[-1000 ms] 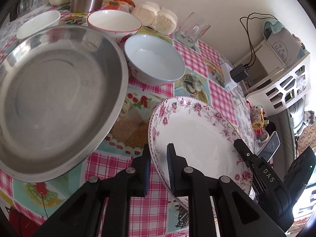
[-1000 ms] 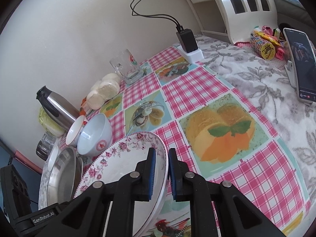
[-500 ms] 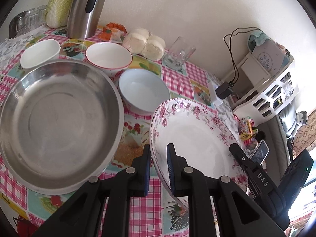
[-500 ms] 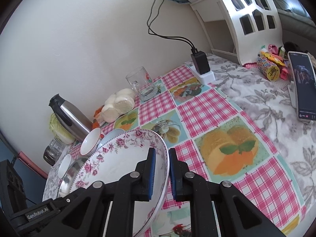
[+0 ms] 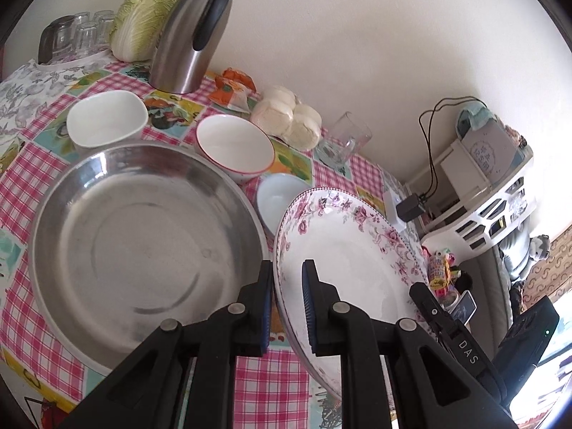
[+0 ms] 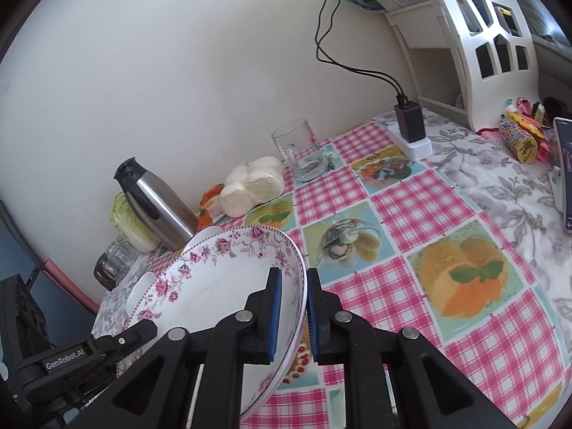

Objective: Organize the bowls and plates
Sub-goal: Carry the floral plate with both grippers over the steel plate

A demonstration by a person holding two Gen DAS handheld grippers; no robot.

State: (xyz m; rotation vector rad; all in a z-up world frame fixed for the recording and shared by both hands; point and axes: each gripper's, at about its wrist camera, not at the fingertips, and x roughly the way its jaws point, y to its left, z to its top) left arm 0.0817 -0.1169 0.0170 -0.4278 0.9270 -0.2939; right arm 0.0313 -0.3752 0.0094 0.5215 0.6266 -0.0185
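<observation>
A white plate with a pink flower rim (image 5: 350, 250) is held in the air above the table by both grippers. My left gripper (image 5: 287, 286) is shut on its near left rim. My right gripper (image 6: 294, 293) is shut on its right rim (image 6: 228, 271). To the left lies a big steel basin (image 5: 143, 246). Behind it stand a white square bowl (image 5: 107, 118), a red-rimmed bowl (image 5: 234, 146) and a pale blue bowl (image 5: 277, 198), partly hidden by the plate.
A steel thermos (image 5: 193, 32), a cabbage (image 5: 143, 18), glasses (image 5: 77, 35), buns (image 5: 289, 118) and a glass mug (image 5: 343, 143) line the wall. A charger (image 6: 409, 121), a white rack (image 6: 475, 28), a phone (image 6: 565, 175) and snacks (image 6: 522, 143) are at the right.
Both grippers have lifted the flowered plate higher off the table and tilted it. The bowls and basin now sit lower and farther away in both views.
</observation>
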